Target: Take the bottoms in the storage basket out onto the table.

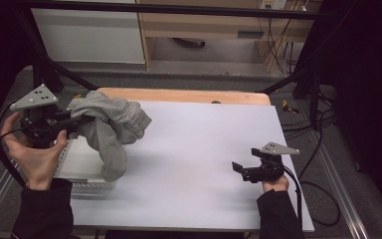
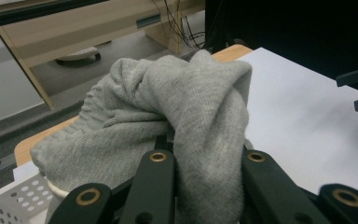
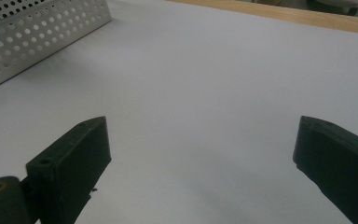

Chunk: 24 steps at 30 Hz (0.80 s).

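Note:
A grey knitted garment (image 1: 110, 127) hangs bunched from my left gripper (image 1: 82, 119), lifted over a white perforated basket (image 1: 77, 164) at the table's left edge. In the left gripper view the grey garment (image 2: 186, 107) is pinched between the two black jaws and drapes over them, with the basket's corner (image 2: 14, 205) below. My right gripper (image 1: 238, 168) rests low over the white table sheet at the right, pointing left. In the right gripper view its fingers (image 3: 74, 158) stand wide apart with bare sheet between them.
The white sheet (image 1: 199, 149) covers a wooden table whose back edge (image 1: 179, 94) shows. A black frame with cables stands around the table. The basket's wall (image 3: 37, 42) lies far ahead of the right gripper.

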Motion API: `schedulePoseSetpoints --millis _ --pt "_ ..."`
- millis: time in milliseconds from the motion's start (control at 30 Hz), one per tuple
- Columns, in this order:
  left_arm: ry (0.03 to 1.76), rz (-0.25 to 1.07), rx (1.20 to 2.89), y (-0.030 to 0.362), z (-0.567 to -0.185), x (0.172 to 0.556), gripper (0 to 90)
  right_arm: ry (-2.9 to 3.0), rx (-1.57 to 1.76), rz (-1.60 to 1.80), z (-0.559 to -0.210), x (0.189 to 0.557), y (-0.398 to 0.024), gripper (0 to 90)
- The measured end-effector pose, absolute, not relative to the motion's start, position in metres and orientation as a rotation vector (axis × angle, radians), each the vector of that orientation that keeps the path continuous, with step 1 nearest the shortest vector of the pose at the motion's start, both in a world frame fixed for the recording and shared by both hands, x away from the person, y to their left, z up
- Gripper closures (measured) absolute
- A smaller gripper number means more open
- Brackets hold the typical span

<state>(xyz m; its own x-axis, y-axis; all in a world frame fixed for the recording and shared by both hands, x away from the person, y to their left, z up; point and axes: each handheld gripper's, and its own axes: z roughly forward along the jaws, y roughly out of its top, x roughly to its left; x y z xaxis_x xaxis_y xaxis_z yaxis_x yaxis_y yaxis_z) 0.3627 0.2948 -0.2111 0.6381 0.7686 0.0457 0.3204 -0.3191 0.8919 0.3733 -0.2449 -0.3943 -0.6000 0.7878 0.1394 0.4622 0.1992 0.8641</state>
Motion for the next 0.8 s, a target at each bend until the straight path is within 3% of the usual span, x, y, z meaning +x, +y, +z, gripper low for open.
schedulePoseSetpoints --millis 800 --pt "0.814 0.568 1.926 0.273 -0.209 0.366 80.5 2.148 1.177 1.359 -0.394 0.373 -0.245 4.2"
